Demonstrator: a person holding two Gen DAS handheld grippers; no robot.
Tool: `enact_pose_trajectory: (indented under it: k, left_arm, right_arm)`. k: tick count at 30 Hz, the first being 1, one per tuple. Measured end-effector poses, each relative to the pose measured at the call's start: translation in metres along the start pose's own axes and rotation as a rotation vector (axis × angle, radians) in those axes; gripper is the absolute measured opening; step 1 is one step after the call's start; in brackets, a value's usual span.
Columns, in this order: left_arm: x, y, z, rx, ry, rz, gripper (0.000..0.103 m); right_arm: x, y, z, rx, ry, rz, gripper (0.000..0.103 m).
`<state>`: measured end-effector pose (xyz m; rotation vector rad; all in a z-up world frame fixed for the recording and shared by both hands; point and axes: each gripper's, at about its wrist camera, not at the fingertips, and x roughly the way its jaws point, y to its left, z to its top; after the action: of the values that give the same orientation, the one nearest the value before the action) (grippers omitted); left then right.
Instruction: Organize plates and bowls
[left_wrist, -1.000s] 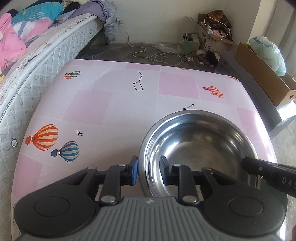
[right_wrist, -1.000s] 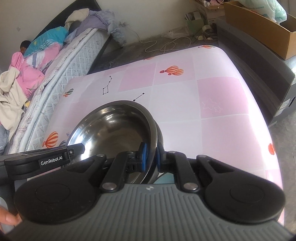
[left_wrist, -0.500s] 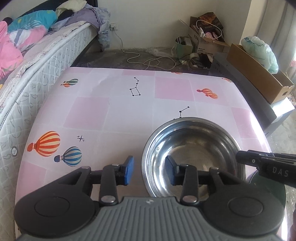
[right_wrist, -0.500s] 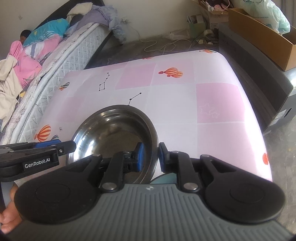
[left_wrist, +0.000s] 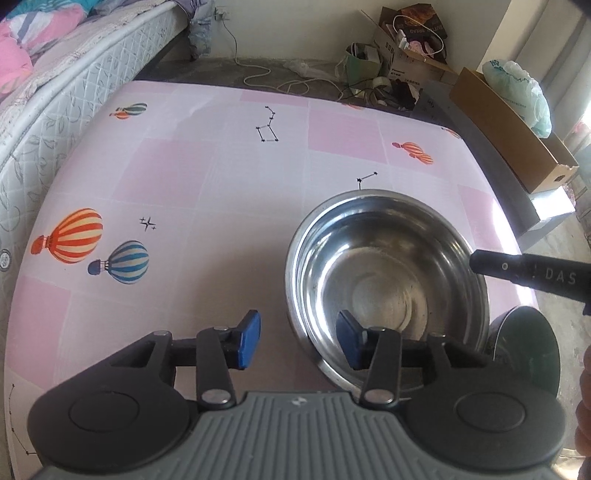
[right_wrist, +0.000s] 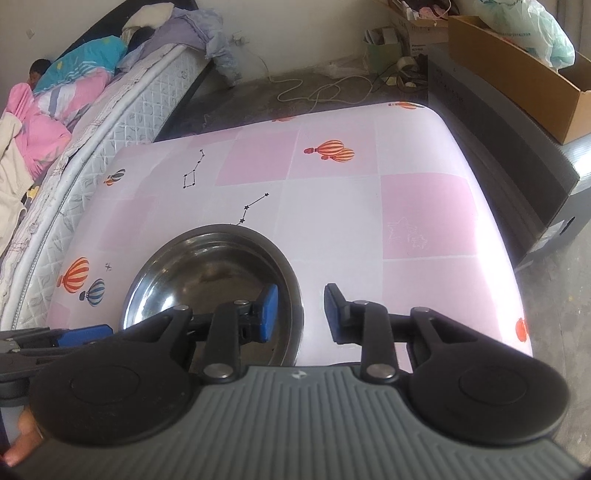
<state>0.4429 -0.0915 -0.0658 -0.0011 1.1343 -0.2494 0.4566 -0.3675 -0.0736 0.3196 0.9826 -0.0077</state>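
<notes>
Where pink balloon-print tabletop (left_wrist: 207, 184) meets near edge, steel bowl (left_wrist: 384, 273) rests; mattress (left_wrist: 74, 85) alongside; left gripper (left_wrist: 297, 341) and right gripper (right_wrist: 301, 312) just been opening, spread astride rim, pads clear.

Your left gripper (left_wrist: 299, 339) straddles the near-left rim of the steel bowl (left_wrist: 384, 273), jaws just opening, blue pads clear of the metal. The bowl sits upright on the pink balloon-print tabletop (left_wrist: 221, 192), with a dark green plate (left_wrist: 526, 347) just beside its right side. Your right gripper's black finger (left_wrist: 524, 271) reaches over the bowl's right rim.
</notes>
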Motion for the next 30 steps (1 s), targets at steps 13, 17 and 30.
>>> enact_pose_trajectory:
  k: [13,17,30]
  left_arm:
    - [0.011,0.03,-0.001,-0.09,0.056,-0.019,0.034]
    - [0.008,0.056,-0.002,-0.136,0.054,0.008,0.034]
    - [-0.013,0.084,-0.003,-0.153,-0.025,0.078,0.056]
  right_arm:
    - [0.031,0.027,-0.004,0.015,0.095,0.112,0.027]
    - [0.037,0.053,-0.007,-0.022,0.102,0.136,0.027]
    - [0.037,0.085,-0.013,-0.029,0.076,0.178,0.028]
